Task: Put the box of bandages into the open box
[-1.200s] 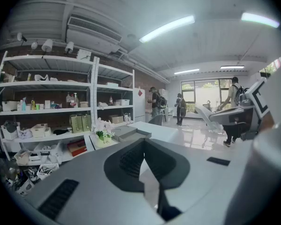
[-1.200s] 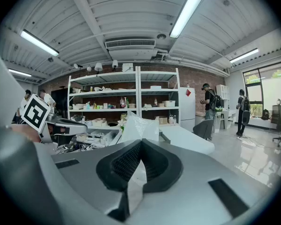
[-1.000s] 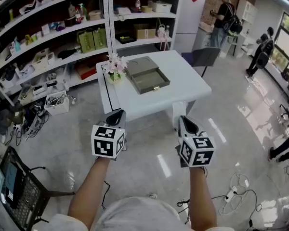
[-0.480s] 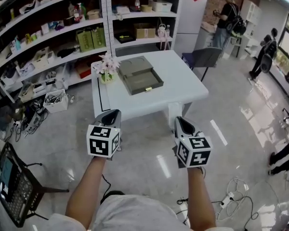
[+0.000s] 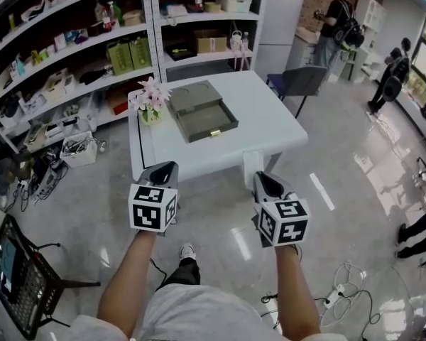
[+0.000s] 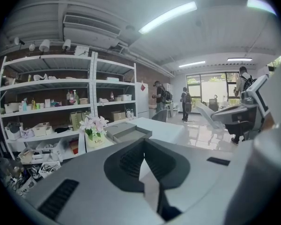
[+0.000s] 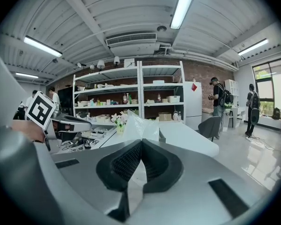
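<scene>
starting at the left gripper [image 6: 143, 146]: jaws pressed together, nothing between the pads. same on the right gripper [image 7: 140, 144]: shut tight, empty, with only a pale blur past the tips, too vague to name. in the head view, both held low in the centre of the frame over bare floor [image 5: 220, 240], side by side, pointing up the picture toward the white table [image 5: 270, 130], well short of its near edge.

out on that table, just above centre of the frame: the open box [image 5: 207, 121], grey, lid thrown back, tray empty. to its left, a small pot of flowers [image 5: 149, 101]. behind, along the upper left, loaded shelves [image 5: 92, 55]. upper right, a person with a backpack [image 5: 335, 20], well clear.

no box of bandages to be picked out anywhere, not on the table top, not in either claw; possibly among the shelf clutter, too small to tell.

by the look of it, approach stage only, nothing grasped yet. next up, probably: closing on the table, spotting the bandage box, spreading one set of jaws before reaching for it.
</scene>
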### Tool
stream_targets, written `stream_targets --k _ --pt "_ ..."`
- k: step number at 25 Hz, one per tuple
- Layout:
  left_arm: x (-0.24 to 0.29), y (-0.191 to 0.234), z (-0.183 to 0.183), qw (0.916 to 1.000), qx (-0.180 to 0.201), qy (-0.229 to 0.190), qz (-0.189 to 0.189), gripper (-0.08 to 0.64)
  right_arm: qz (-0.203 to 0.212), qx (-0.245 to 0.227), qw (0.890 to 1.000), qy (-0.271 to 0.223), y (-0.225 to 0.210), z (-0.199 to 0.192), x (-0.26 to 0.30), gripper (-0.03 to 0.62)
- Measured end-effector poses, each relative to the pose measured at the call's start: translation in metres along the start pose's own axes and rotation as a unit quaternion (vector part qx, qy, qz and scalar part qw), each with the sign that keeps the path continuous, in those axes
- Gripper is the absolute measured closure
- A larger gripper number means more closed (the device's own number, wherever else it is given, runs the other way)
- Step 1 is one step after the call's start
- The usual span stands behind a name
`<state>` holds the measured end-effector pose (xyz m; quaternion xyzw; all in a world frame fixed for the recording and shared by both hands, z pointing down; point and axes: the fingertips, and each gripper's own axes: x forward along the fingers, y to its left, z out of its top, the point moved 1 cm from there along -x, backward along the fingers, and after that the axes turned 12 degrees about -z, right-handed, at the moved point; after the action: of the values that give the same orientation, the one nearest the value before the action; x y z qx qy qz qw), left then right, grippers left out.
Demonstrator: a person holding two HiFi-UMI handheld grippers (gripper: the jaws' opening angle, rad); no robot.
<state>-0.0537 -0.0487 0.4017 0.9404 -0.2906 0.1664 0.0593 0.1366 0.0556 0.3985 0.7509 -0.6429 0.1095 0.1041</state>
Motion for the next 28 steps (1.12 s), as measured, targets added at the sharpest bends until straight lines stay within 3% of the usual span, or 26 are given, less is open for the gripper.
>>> stream_targets --k 17,28 --pt "0.109 0.129 0.031 0.9994 -0.009 0.005 -0.033 0.555 -0.011 -0.024 0.999 0.041 0.018 0.039 0.157 0.59" --pt "0.156 0.195 0.027 0.9987 -0.023 0.022 -0.041 0.555 0.002 -0.059 0.995 0.082 0.032 0.045 0.241 0.589"
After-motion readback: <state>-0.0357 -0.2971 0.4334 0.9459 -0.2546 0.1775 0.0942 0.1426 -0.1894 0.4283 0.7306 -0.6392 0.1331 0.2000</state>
